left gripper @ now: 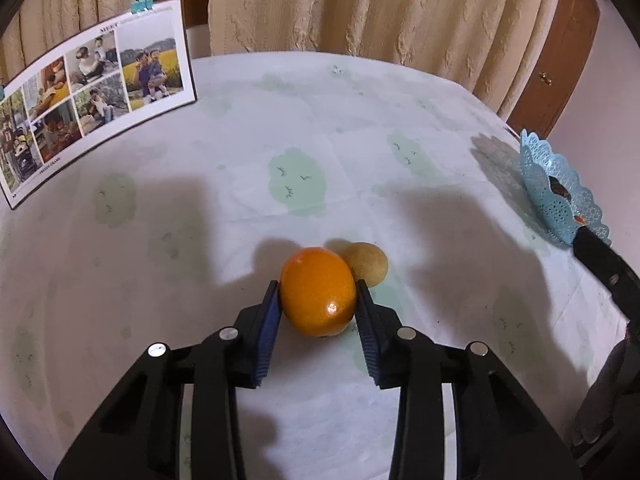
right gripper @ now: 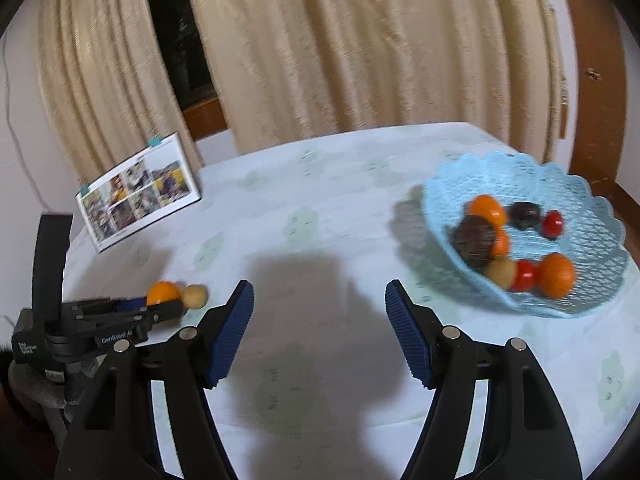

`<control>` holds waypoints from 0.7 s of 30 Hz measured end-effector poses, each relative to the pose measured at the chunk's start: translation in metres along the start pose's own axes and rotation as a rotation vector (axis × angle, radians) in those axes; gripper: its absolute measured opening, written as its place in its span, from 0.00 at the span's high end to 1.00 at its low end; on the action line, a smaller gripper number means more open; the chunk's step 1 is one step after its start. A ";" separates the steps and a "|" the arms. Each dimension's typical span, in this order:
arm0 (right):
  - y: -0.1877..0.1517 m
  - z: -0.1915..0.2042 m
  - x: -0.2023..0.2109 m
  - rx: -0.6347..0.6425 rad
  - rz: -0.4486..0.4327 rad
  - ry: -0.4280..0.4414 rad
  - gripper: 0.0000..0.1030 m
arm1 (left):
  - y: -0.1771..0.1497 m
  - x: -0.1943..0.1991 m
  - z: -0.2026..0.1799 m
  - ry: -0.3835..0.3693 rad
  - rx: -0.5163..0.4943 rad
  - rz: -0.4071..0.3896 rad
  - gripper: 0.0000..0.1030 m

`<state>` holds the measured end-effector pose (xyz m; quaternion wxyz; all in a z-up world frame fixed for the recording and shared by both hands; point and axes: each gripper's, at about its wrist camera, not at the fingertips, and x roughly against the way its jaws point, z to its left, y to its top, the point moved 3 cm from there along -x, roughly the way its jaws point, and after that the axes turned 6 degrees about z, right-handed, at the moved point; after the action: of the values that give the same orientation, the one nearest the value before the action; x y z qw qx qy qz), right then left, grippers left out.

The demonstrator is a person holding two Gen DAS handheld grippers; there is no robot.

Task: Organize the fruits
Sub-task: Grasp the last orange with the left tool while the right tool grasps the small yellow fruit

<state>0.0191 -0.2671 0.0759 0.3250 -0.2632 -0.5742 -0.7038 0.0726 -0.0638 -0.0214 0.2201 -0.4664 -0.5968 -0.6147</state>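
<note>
In the left wrist view my left gripper (left gripper: 317, 286) is shut on an orange (left gripper: 318, 291) low over the tablecloth; both blue pads touch its sides. A tan round fruit (left gripper: 367, 264) lies just behind the orange, touching it. The right wrist view shows the same orange (right gripper: 162, 292), the tan fruit (right gripper: 195, 295) and my left gripper (right gripper: 170, 309) at the far left. My right gripper (right gripper: 319, 294) is open and empty above the table's middle. A light blue lace basket (right gripper: 592, 276) at the right holds several fruits: oranges, red ones, dark ones, a tan one. Its rim shows in the left wrist view (left gripper: 554, 184).
A photo collage card (left gripper: 92, 92) stands clipped at the table's far left, also in the right wrist view (right gripper: 138, 190). Beige curtains (left gripper: 360, 4) hang behind the round table (left gripper: 280, 140). A brown wooden cabinet (left gripper: 560, 60) stands at the far right.
</note>
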 end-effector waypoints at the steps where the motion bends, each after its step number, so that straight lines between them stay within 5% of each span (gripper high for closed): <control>1: 0.000 0.007 -0.004 0.017 0.018 0.018 0.32 | 0.000 0.004 0.001 0.005 0.001 -0.012 0.64; 15: 0.001 0.095 -0.072 0.228 0.220 0.162 0.32 | 0.004 0.052 0.036 0.137 0.088 -0.157 0.64; 21: 0.005 0.114 -0.104 0.244 0.293 0.182 0.54 | 0.002 0.057 0.044 0.137 0.120 -0.163 0.64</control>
<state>0.0899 -0.1398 0.0246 0.5038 -0.2380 -0.5790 -0.5952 0.0617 -0.0065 0.0209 0.2371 -0.3595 -0.6519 -0.6241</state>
